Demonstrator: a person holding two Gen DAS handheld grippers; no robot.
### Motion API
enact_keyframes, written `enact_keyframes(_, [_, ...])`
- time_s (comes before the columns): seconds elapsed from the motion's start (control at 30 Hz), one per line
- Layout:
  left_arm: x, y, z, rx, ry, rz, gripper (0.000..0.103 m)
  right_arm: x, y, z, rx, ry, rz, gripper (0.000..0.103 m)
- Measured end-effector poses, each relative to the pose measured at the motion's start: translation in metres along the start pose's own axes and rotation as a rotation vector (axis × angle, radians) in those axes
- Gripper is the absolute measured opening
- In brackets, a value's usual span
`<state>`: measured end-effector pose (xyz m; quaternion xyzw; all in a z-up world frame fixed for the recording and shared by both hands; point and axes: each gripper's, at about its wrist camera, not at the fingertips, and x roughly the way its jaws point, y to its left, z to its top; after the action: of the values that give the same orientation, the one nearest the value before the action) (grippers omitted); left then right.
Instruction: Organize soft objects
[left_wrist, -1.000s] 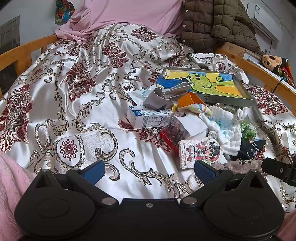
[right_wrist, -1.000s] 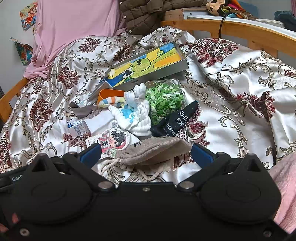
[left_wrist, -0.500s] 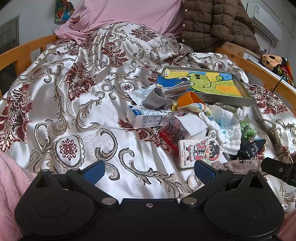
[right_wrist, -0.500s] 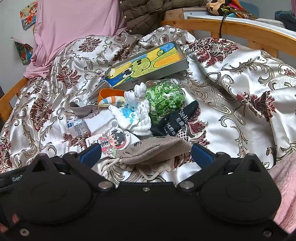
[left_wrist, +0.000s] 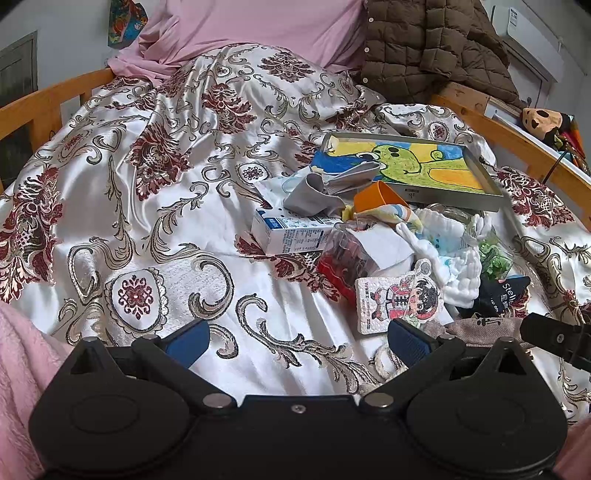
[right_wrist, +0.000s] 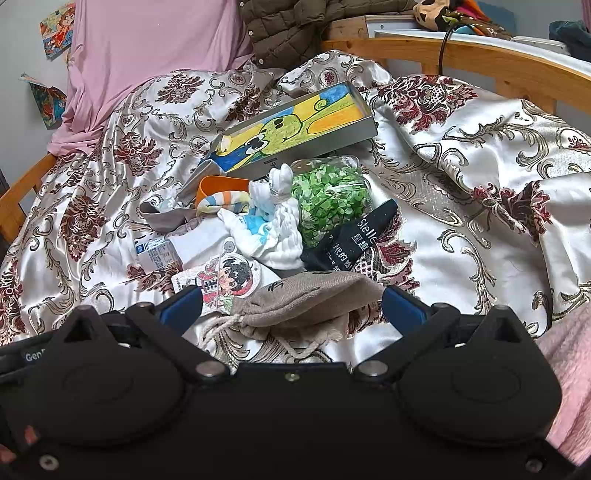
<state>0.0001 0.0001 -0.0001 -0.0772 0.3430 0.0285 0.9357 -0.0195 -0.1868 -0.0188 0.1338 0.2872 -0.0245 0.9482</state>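
Burlap drawstring pouch (right_wrist: 306, 304) lies on the satin bedspread (right_wrist: 461, 229), nearest in the heap, bracketed by your right gripper (right_wrist: 291, 306)'s spread fingers for a pinch; your left gripper (left_wrist: 295, 338) hangs spread, empty.

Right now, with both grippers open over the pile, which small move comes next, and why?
Probably ease the right gripper down and close on the drawstring pouch: it lies between the open blue fingers, nearest of the soft items. The left gripper faces bare bedspread.
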Motion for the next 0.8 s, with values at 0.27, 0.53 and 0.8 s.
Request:
enact_keyframes(0.27, [0.0, 0.0, 0.0, -0.003, 0.003, -0.001, 0.102, 0.001, -0.001, 0.001, 0.004, 0.009, 0.007, 0.102])
enact_keyframes(0.53, [0.006, 0.001, 0.0, -0.019, 0.021, -0.003, 0.102, 0.006, -0.001, 0.003, 0.002, 0.047, 0.025, 0.102])
enact_keyframes(0.8, [0.028, 0.002, 0.022, -0.01, 0.108, -0.076, 0.102, 0.022, -0.004, 0.035, -0.057, 0.128, 0.081, 0.102])
